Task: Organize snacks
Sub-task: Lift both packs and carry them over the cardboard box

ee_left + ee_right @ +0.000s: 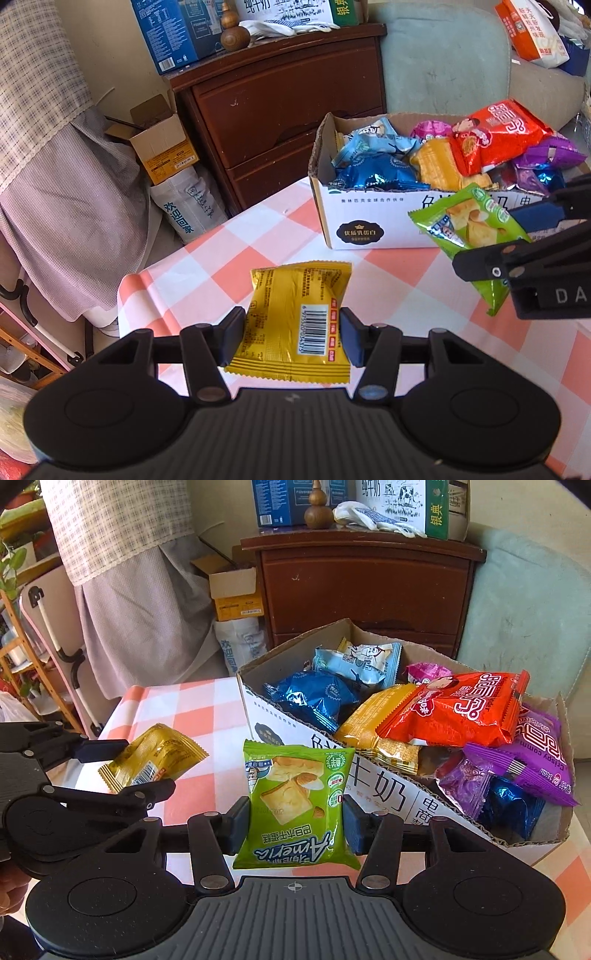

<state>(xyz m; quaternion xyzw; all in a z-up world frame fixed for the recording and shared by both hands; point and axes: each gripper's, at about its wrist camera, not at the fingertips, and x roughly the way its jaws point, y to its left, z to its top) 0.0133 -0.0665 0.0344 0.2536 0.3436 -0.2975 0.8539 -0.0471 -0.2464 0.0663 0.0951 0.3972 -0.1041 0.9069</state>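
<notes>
Left wrist view, bottom centre: left gripper (291, 334) has both pads pressed on a yellow snack packet (295, 317), barcode side up, packet pinched at its lower half and lifted clear of the checked tablecloth (258, 240). Jaws stand part closed, approx. a packet's width apart.

Right wrist view, bottom centre: right gripper (295, 825) clamped on a green snack packet (295, 805), print upside down, held upright between the pads. Jaws likewise part closed on the pack. Same green packet shows at right edge of left wrist view, in front of the box; same yellow packet shows at left of right wrist view, held by the other gripper.

Mid frame: cardboard box (369, 221) sits on the tablecloth, upper right of left view, centre-right of right view. Open top, filled w/ assorted snacks: red bag (461, 709) on top, blue foil packs (314, 698), purple packs (532, 753), yellow-orange pack (373, 720).

Far: brown wooden cabinet (288, 107) behind the table, top centre; cartons and a wooden gourd (231, 29) on it. Small open carton (162, 147) on floor, left of cabinet. Pale green cushion (443, 66) upper right.
</notes>
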